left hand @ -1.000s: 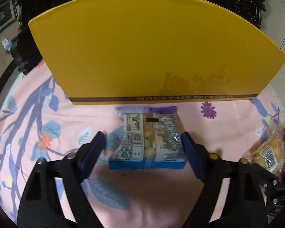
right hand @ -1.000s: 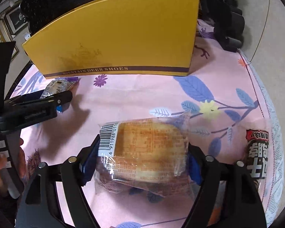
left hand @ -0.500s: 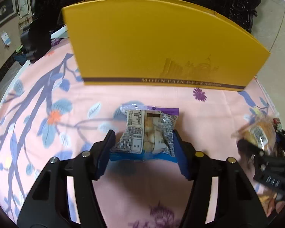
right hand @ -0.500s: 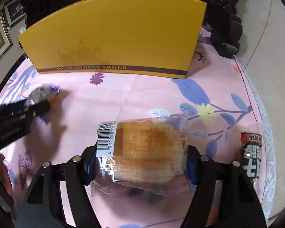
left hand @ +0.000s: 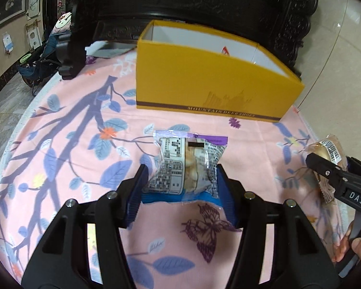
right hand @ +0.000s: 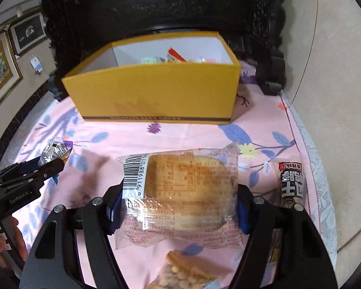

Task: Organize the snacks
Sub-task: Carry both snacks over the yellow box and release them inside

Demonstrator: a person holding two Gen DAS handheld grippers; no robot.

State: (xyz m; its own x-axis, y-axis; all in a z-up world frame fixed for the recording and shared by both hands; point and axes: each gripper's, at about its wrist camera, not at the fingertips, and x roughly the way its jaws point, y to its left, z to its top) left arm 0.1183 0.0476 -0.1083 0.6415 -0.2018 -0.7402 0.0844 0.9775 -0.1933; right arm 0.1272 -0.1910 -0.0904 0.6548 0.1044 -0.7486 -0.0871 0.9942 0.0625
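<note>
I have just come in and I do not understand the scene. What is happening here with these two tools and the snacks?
A person is sorting snacks with a gripper in each hand. The left gripper is closed on a small printed snack packet, and the right gripper is closed on a clear-wrapped cake. Both packets are held above the pink flowered tablecloth, in front of the open yellow box, which already has some snacks inside. A dark snack stick and a bag of nuts lie on the cloth.

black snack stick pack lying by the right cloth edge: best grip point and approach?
Grip the black stick-shaped snack packet across its narrow width at mid-length, coming from above. It lies flat and lengthwise on the pink floral tablecloth, long sides clear; the right claw already holds the clear-wrapped cake.
</note>
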